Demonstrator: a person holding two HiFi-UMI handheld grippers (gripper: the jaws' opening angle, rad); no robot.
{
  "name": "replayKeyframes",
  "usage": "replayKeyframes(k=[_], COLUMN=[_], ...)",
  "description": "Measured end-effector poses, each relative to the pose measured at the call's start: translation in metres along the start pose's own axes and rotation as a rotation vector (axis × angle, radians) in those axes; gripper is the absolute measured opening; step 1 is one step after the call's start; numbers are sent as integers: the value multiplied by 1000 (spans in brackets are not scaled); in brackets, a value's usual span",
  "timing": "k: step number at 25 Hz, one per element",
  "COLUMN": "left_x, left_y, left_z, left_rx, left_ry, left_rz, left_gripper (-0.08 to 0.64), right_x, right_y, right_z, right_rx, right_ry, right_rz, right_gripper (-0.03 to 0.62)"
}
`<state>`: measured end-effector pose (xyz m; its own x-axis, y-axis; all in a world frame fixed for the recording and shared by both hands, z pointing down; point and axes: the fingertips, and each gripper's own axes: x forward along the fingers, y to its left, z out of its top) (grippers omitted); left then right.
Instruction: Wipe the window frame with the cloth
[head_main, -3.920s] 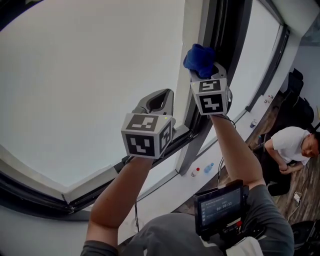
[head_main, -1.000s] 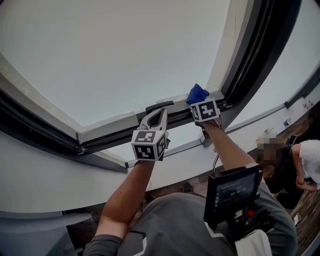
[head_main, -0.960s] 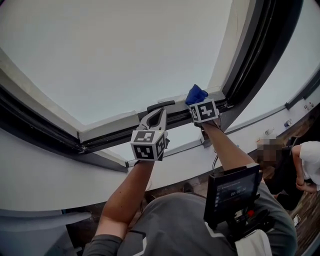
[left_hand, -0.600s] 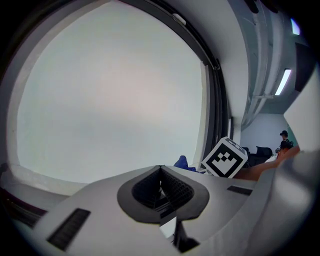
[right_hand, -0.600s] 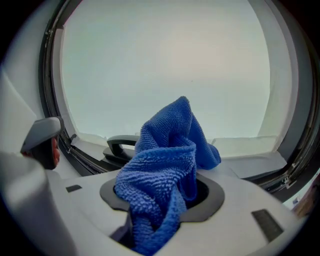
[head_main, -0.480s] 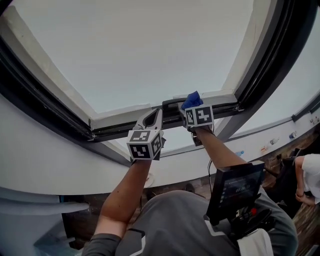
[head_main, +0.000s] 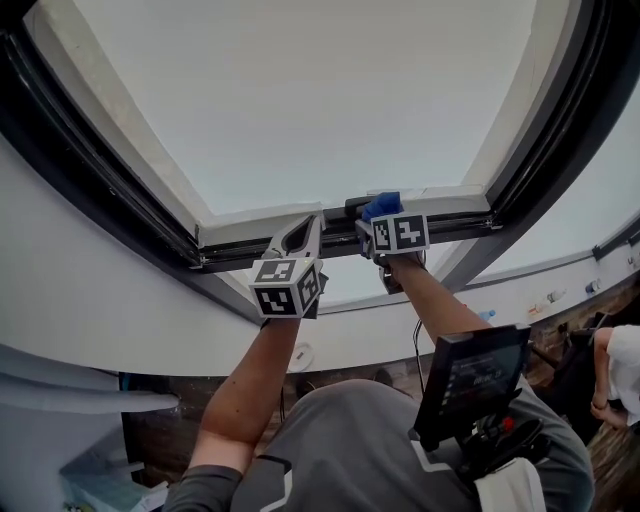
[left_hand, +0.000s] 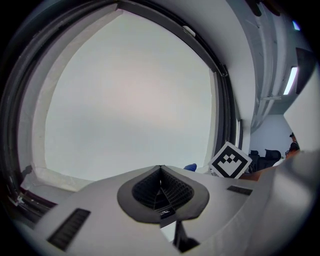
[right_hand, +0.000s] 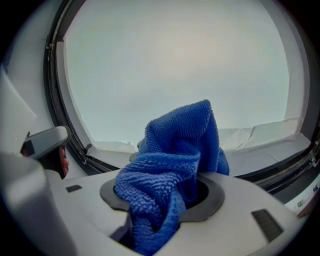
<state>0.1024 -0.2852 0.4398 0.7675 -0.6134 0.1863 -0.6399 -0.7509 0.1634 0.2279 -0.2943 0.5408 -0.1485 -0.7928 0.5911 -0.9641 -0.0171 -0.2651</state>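
At the bottom rail of the window frame (head_main: 452, 216), my right gripper (head_main: 373, 214) pinches the blue cloth (head_main: 383, 204) in its jaws, seemingly against the rail. My left gripper (head_main: 303, 232) hangs alongside, jaws closed on nothing. I should press evenly, sliding without lifting.

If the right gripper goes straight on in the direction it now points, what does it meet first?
Most likely the white lower strip of the window frame: the blue microfibre cloth clamped in the right gripper sits right at it. Depth is unclear; contact cannot be confirmed.
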Motion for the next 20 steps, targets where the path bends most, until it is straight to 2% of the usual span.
replayKeyframes(k=[6, 10, 16, 20], left_x=[-16, -25, -42, -50], left_y=[26, 40, 51, 62], left_z=[7, 18, 31, 27], left_rx=[1, -20, -4, -6], left_ry=[-28, -60, -83, -75], left_rz=[55, 88, 132, 155], left_gripper=[9, 10, 9, 9], right_x=[-32, -49, -32, 0], right_y=[23, 51, 58, 73], right_z=[17, 45, 73, 59], right_rx=[19, -25, -79, -120], right_ry=[-50, -114, -129, -58], right_rz=[79, 137, 104, 104], right_gripper=[224, 224, 224, 224])
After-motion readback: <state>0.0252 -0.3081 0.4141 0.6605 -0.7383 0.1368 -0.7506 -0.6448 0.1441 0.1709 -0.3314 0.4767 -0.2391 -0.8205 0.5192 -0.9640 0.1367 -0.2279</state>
